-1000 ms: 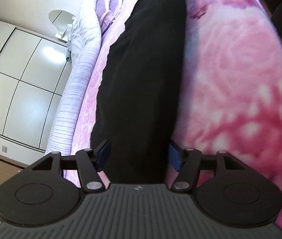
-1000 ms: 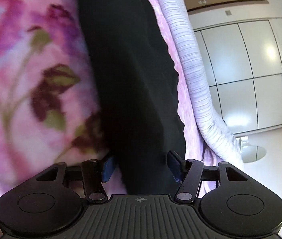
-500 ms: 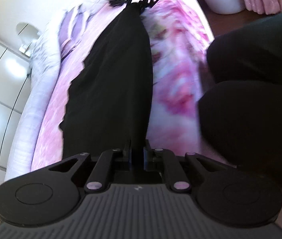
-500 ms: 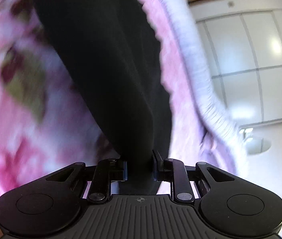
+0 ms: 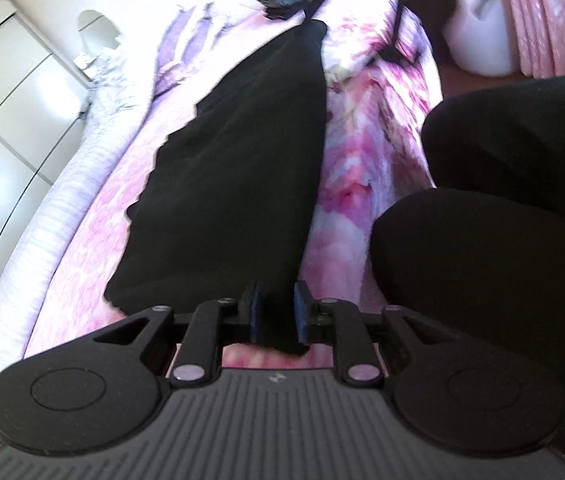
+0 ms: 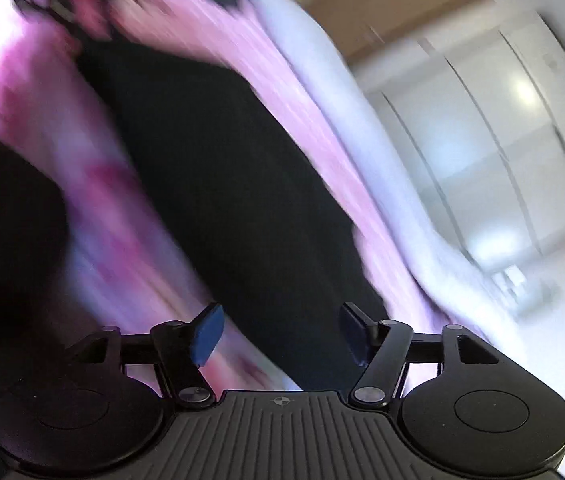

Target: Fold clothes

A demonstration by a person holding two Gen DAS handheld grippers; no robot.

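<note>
While the left gripper (image 5: 275, 312) loosens on the black garment's (image 5: 238, 160) hem and the right gripper (image 6: 280, 334) opens empty, limp cloth along the bed's (image 5: 82, 240) edge wants corner grips.

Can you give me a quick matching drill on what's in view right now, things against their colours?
Things:
1. garment
2. bedspread
3. wardrobe doors
4. claw pads

Colours:
A. blue
B. pink floral
C. black
D. glossy white

Pairs: 1-C, 2-B, 3-D, 4-A
</note>
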